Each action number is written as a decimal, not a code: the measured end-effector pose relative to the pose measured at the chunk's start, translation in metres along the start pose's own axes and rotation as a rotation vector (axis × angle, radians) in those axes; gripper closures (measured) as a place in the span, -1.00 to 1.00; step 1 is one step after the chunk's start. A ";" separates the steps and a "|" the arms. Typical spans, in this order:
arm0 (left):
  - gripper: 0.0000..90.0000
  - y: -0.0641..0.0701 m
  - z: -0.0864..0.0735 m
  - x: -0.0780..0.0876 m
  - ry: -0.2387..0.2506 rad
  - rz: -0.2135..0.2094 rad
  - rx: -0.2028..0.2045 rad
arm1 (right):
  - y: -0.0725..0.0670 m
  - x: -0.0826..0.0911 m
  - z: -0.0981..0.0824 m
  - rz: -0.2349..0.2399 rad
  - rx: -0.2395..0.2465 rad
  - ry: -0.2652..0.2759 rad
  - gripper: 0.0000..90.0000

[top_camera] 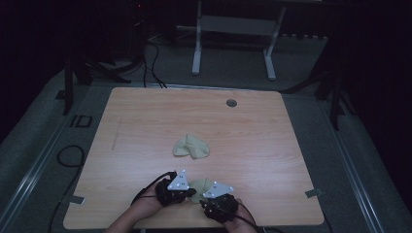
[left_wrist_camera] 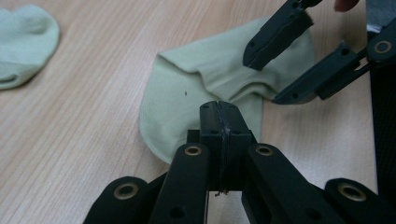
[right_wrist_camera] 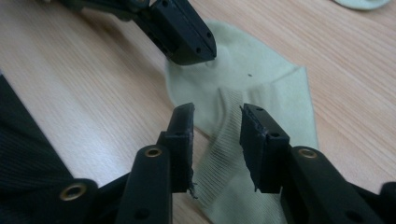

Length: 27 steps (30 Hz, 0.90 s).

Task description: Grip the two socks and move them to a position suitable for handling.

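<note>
A pale green sock (left_wrist_camera: 205, 79) is straddled by the part-open right gripper (right_wrist_camera: 217, 140) and pinched at its edge by the closed left gripper (left_wrist_camera: 219, 116); a second sock (top_camera: 192, 146) lies well apart on the table (top_camera: 145, 121).

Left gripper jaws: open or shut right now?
Shut. In the left gripper view the left gripper has both pads pressed flat together, no gap, over the near sock's edge; whether fabric is pinched between them, cannot tell.

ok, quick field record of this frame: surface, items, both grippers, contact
surface: wooden table
near sock: pale green, flat on the table at the near edge, between both grippers
far sock: pale green, crumpled mid-table, untouched
left gripper: jaws shut at the near sock's edge; whether fabric is pinched cannot be told
right gripper: jaws part open, straddling the sock's ribbed cuff, pads not pressing
</note>
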<state>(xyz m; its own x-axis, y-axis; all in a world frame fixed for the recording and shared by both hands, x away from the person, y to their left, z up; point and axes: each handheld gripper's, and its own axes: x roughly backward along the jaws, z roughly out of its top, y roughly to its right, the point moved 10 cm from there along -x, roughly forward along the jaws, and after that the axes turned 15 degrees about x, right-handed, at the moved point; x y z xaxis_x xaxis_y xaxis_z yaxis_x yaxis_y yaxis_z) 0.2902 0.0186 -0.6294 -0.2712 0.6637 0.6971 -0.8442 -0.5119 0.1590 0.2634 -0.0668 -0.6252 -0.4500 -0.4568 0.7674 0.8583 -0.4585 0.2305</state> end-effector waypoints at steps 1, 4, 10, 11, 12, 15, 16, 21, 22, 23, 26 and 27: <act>0.98 -0.002 -0.001 -0.002 -0.009 0.000 -0.006 | 0.000 -0.001 -0.002 0.001 0.002 -0.009 0.49; 0.98 -0.007 -0.003 -0.006 -0.029 0.008 -0.019 | -0.002 -0.005 -0.007 0.010 0.001 -0.033 0.50; 0.98 -0.010 -0.005 -0.006 -0.010 -0.015 -0.030 | 0.001 -0.005 -0.011 -0.018 0.027 -0.050 0.80; 0.98 -0.010 -0.005 -0.006 -0.006 -0.017 -0.036 | 0.002 -0.005 -0.011 -0.013 0.020 -0.052 0.83; 0.98 -0.009 -0.006 -0.006 -0.004 -0.019 -0.046 | 0.003 -0.004 -0.010 -0.003 0.014 -0.051 0.85; 0.99 -0.009 -0.007 -0.005 -0.004 -0.018 -0.084 | 0.008 0.003 -0.005 0.014 -0.005 -0.028 0.87; 0.98 -0.009 -0.007 -0.005 -0.001 -0.020 -0.089 | 0.010 0.007 -0.002 0.024 -0.022 -0.014 0.87; 0.99 -0.009 -0.006 -0.006 -0.007 -0.038 -0.088 | 0.035 0.028 0.009 -0.002 -0.060 0.042 0.87; 0.99 -0.009 -0.006 -0.006 -0.009 -0.037 -0.091 | 0.041 0.032 0.010 -0.016 -0.066 0.049 0.87; 0.99 -0.009 -0.006 -0.006 -0.011 -0.036 -0.092 | 0.048 0.035 0.010 -0.028 -0.074 0.053 0.87; 0.98 -0.009 -0.006 -0.006 -0.016 -0.031 -0.104 | 0.065 0.044 0.008 -0.061 -0.108 0.066 0.87; 0.98 -0.009 -0.006 -0.006 -0.016 -0.028 -0.109 | 0.071 0.046 0.007 -0.072 -0.116 0.069 0.87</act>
<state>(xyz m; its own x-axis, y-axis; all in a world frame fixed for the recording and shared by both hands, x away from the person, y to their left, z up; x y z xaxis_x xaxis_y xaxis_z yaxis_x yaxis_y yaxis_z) 0.2966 0.0227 -0.6388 -0.2400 0.6676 0.7048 -0.8969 -0.4303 0.1022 0.3059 -0.1150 -0.5696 -0.5285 -0.4694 0.7073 0.7910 -0.5748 0.2096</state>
